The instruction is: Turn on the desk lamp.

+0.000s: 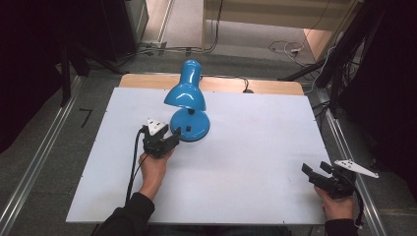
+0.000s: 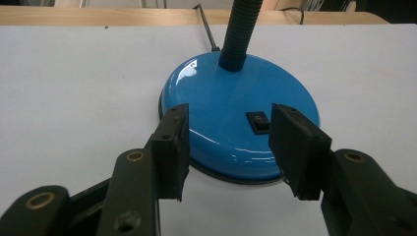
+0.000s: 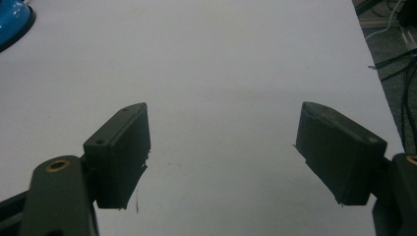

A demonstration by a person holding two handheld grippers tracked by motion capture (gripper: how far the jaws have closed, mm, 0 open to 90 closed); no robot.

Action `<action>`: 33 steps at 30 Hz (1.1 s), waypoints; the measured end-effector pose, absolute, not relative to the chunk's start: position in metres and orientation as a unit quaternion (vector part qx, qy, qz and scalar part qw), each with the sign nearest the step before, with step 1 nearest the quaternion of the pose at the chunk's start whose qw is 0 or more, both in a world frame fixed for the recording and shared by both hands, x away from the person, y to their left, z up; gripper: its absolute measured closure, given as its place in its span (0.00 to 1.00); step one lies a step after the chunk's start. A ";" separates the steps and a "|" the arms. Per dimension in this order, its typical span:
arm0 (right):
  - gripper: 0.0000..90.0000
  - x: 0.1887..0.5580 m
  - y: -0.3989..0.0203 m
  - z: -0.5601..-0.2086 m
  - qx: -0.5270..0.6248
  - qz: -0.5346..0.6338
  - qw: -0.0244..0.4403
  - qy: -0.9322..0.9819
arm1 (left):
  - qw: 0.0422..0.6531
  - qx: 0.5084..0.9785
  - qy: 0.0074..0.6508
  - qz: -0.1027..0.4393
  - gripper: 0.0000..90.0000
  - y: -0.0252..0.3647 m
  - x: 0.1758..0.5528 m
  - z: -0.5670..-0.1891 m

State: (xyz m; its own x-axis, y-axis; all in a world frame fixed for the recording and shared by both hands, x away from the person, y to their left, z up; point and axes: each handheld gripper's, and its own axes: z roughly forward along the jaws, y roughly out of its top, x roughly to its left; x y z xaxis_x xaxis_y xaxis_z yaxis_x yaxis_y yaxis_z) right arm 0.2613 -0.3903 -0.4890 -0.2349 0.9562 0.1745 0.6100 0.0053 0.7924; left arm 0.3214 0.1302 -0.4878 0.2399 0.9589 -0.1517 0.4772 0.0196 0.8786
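On a white worktop (image 1: 255, 162), a blue desk lamp (image 1: 189, 105) stands directly ahead of the left gripper (image 1: 169, 139), its round base (image 2: 241, 118) lying partly between the two black jaws. The jaws stand about half open on either side of the base's near rim, their pads (image 2: 177, 142) close to the glossy metal but not pressing on it, so nothing is gripped. A small black rocker switch (image 2: 259, 122) sits on top of the base, just beside the inner face of the jaw seen at right in the left gripper view. Beyond it, a ribbed blue neck (image 2: 241, 29) rises from the base, and the bell-shaped shade (image 1: 185, 96) hangs forward over it. The right gripper (image 1: 319, 169) rests well apart from the lamp, near the worktop's right edge, jaws wide open and empty. Bare white surface lies between the two grippers and to the left of the lamp; a wooden strip (image 1: 275, 87) borders the far edge, with the lamp's cord (image 1: 231, 77) running towards it.
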 end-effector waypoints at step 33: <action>0.22 0.262 -0.390 -0.489 0.581 0.398 0.217 0.676 | 0.444 0.676 0.533 0.249 1.00 0.100 0.353 -0.501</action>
